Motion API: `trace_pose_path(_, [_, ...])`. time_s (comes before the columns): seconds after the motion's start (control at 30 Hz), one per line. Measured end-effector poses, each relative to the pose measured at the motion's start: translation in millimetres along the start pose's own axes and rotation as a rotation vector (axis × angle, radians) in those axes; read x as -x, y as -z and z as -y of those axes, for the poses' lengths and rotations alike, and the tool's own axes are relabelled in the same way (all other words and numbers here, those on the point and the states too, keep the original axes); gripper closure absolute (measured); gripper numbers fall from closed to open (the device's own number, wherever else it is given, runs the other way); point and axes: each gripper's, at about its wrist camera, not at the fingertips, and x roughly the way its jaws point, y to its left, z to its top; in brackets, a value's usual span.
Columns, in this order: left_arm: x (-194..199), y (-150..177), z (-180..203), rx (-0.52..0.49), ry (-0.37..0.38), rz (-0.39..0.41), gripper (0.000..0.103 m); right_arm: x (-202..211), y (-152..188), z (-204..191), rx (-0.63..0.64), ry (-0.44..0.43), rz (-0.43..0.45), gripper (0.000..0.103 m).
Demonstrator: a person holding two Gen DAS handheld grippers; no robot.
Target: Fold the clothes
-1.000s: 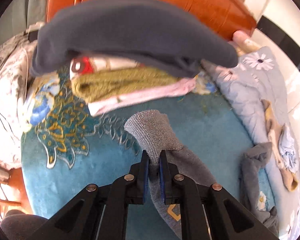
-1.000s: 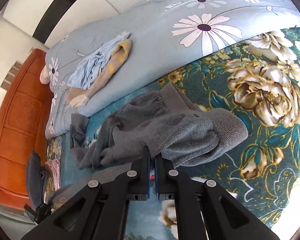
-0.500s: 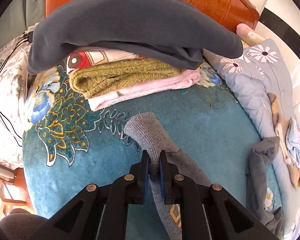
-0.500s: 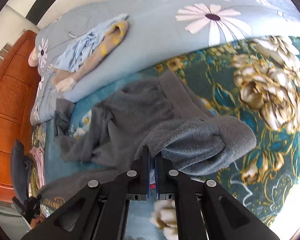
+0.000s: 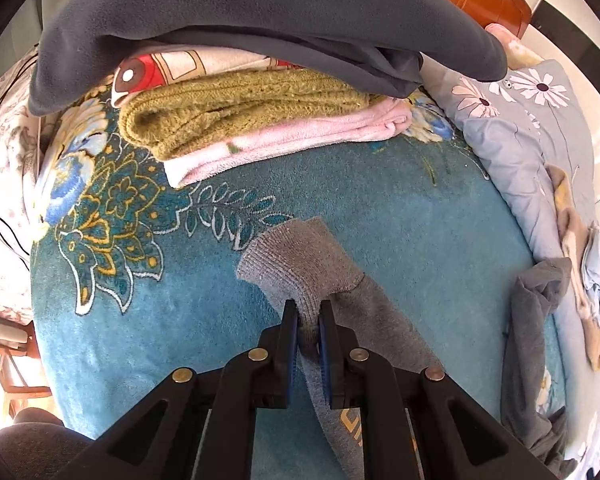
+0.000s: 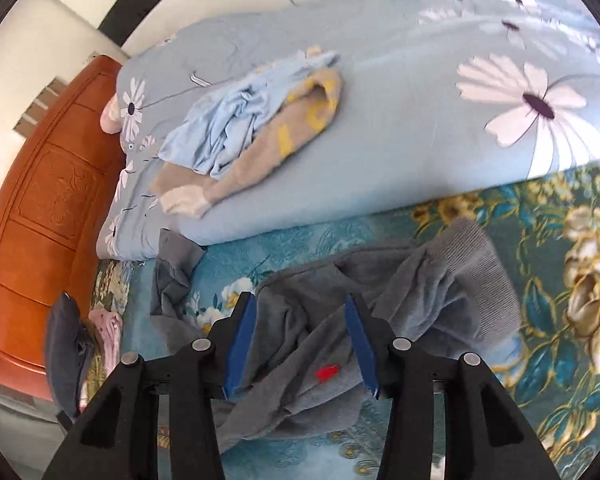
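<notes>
On the teal floral blanket point(image 5: 400, 208), the left gripper point(image 5: 308, 320) is clenched on the ribbed cuff point(image 5: 296, 264) of the grey sweatshirt point(image 5: 380, 344); the sleeve's long axis runs from the cuff, pointing ahead and slightly left of the claw, back under its right finger. Far ahead sits a folded stack point(image 5: 260, 120): pink, olive, printed, dark grey on top. The right gripper point(image 6: 300, 340) is released, jaws wide apart above the crumpled sweatshirt body point(image 6: 380, 304), its ribbed hem point(image 6: 484, 280) ahead-right, the daisy-print duvet point(image 6: 420, 120) beyond.
</notes>
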Motion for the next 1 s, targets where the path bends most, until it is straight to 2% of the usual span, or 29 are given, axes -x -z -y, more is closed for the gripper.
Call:
trace_pose_path(0.03, [-1, 0, 2, -0.007, -0.002, -0.004, 0.093, 7, 4, 6, 0.014, 0.032, 0.019, 0.054])
trace_pose_path(0.1, [-5, 1, 5, -0.016, -0.005, -0.016, 0.093, 4, 12, 34, -0.057, 0.107, -0.018, 0.054])
trace_pose_path(0.17, [-6, 2, 6, -0.023, -0.008, -0.025, 0.093, -8, 22, 63, -0.192, 0.088, -0.058, 0.054])
trace_pose_path(0.23, [-6, 2, 5, -0.023, -0.005, -0.026, 0.093, -21, 28, 82, -0.330, 0.025, -0.070, 0.054])
trace_pose_path(0.37, [-5, 1, -1, 0.003, 0.011, -0.029, 0.092, -49, 26, 88, -0.495, -0.036, -0.070, 0.054])
trace_pose_path(0.43, [-5, 1, -2, 0.014, 0.019, -0.030, 0.092, -59, 22, 83, -0.517, -0.024, -0.082, 0.054])
trace_pose_path(0.53, [-6, 1, -3, 0.025, 0.032, -0.034, 0.091, -65, 19, 76, -0.501, 0.068, -0.107, 0.055])
trace_pose_path(0.57, [-6, 1, -4, 0.032, 0.041, -0.039, 0.091, -64, 18, 75, -0.503, 0.097, -0.111, 0.060])
trace_pose_path(0.6, [-7, 1, -5, 0.038, 0.051, -0.046, 0.091, -63, 18, 74, -0.506, 0.124, -0.115, 0.075])
trace_pose_path(0.63, [-8, 0, -6, 0.045, 0.061, -0.052, 0.090, -59, 18, 72, -0.507, 0.123, -0.109, 0.083])
trace_pose_path(0.67, [-9, 0, -7, 0.051, 0.071, -0.059, 0.090, -55, 18, 70, -0.508, 0.118, -0.102, 0.089])
trace_pose_path(0.73, [-9, -1, -7, 0.049, 0.101, -0.067, 0.091, -44, 17, 65, -0.482, 0.120, -0.087, 0.092])
trace_pose_path(0.8, [-3, -1, -3, 0.025, 0.153, -0.045, 0.093, -26, 15, 57, -0.435, 0.132, -0.065, 0.093])
trace_pose_path(0.83, [5, -2, -1, 0.016, 0.203, -0.011, 0.093, -16, 14, 54, -0.417, 0.136, -0.051, 0.093])
trace_pose_path(0.9, [30, -4, 0, -0.004, 0.313, 0.102, 0.093, 14, 10, 53, -0.411, 0.118, -0.002, 0.093])
trace_pose_path(1.0, [57, -4, 2, -0.055, 0.346, 0.217, 0.093, 69, 5, 54, -0.381, 0.083, 0.093, 0.093])
